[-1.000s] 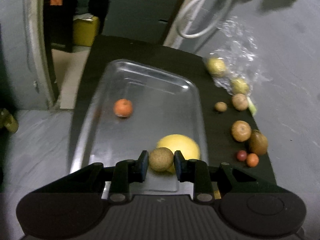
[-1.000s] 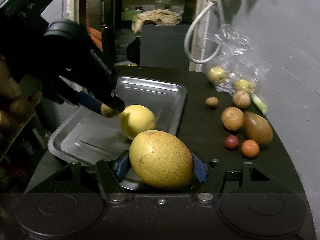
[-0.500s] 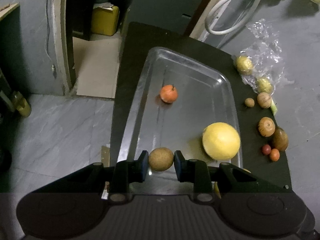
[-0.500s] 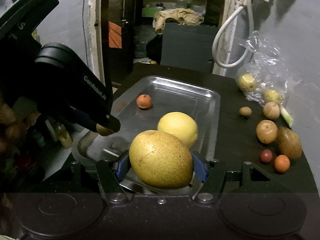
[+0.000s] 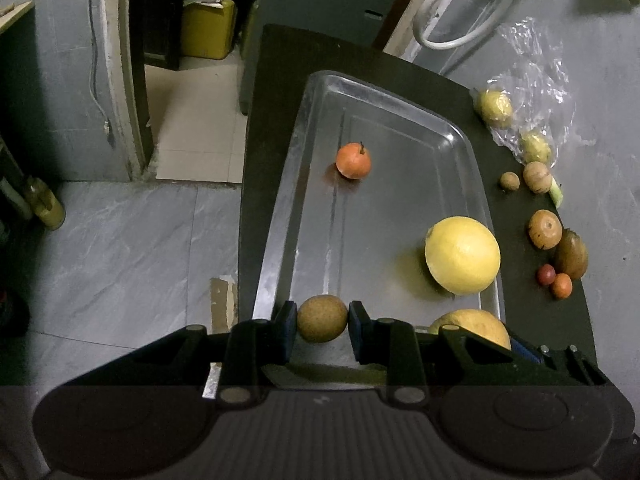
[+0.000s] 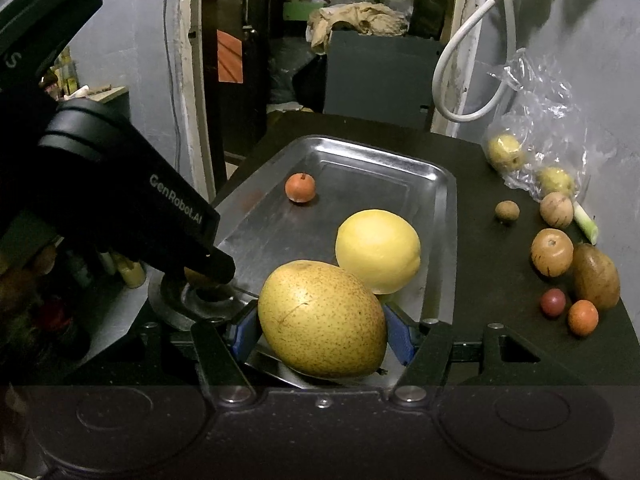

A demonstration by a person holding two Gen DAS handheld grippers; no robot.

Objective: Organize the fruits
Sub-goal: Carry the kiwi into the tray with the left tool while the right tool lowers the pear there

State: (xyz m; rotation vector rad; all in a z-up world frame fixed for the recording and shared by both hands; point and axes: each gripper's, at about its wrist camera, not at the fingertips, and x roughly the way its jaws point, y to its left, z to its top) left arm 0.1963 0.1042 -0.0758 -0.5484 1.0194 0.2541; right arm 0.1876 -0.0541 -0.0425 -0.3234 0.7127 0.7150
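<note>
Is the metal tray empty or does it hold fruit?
Not empty. The metal tray holds an orange fruit and a large yellow fruit, lying apart on its floor.

Dim, warm indoor light from above. The metal tray [image 5: 460, 148] shows soft glare streaks, and the yellow fruit [image 5: 462, 255] on it casts a shadow leftward. Fisheye bending curves walls around the tray; corners are black, and both pictures darken toward the bottom.

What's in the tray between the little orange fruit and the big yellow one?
Nothing: only bare tray floor lies between the orange fruit and yellow fruit, in both views.
</note>
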